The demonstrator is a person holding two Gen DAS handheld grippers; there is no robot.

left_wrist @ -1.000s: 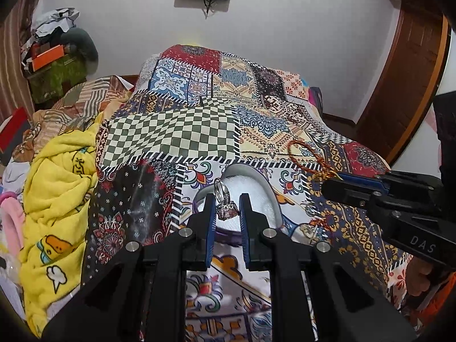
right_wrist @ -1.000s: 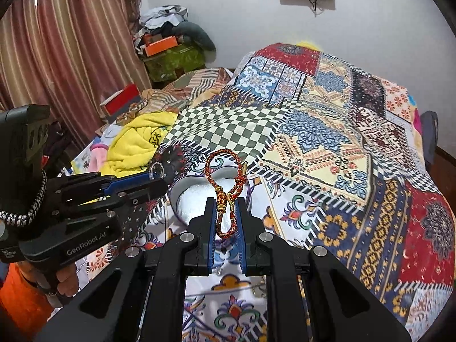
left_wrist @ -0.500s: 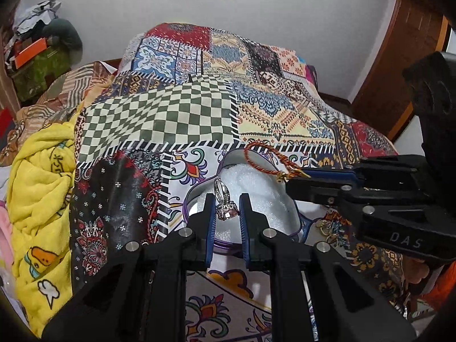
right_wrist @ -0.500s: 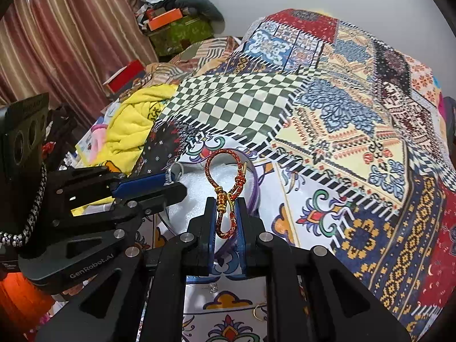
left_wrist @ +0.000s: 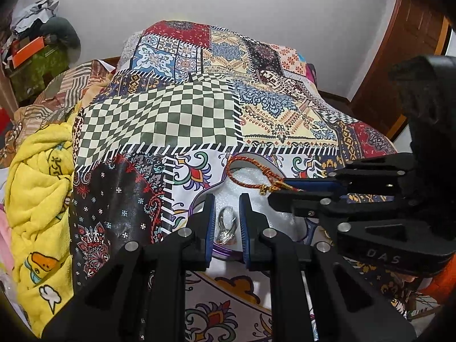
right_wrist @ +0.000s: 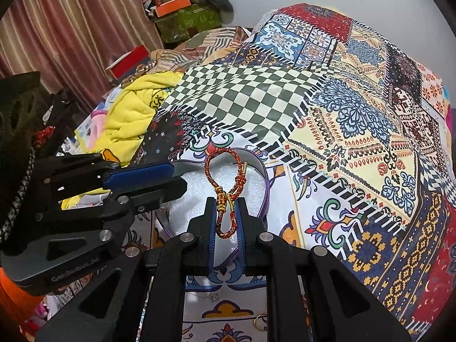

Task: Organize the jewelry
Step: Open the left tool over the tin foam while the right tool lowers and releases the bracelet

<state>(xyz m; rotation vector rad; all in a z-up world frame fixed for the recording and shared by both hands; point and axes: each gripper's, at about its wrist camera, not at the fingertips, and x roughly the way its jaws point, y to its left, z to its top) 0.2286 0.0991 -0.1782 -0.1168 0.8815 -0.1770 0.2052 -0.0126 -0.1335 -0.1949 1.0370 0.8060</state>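
A round purple-rimmed box (left_wrist: pixel 199 205) with white foam lining sits on the patchwork bedspread; it also shows in the right wrist view (right_wrist: pixel 263 171). My left gripper (left_wrist: pixel 226 199) has its fingers slightly parted around a silver ring (left_wrist: pixel 226 228) that lies at the box's near rim. My right gripper (right_wrist: pixel 225 202) is shut on a red and gold braided cord bracelet (right_wrist: pixel 225 171) and holds it above the foam. The bracelet (left_wrist: pixel 250 173) also shows in the left wrist view, dangling from the right gripper (left_wrist: pixel 287 188) over the box.
A yellow cartoon blanket (left_wrist: pixel 40 199) lies heaped at the bed's left edge. Small gold rings (right_wrist: pixel 260 320) lie loose on the spread near me. Boxes and clothes (right_wrist: pixel 182 8) are stacked by the curtain. A wooden door (left_wrist: pixel 413 57) stands to the right.
Both grippers have lowered toward the box. The left gripper's jaws have parted and the ring now sits lower between them. The right gripper carried the bracelet over the foam.
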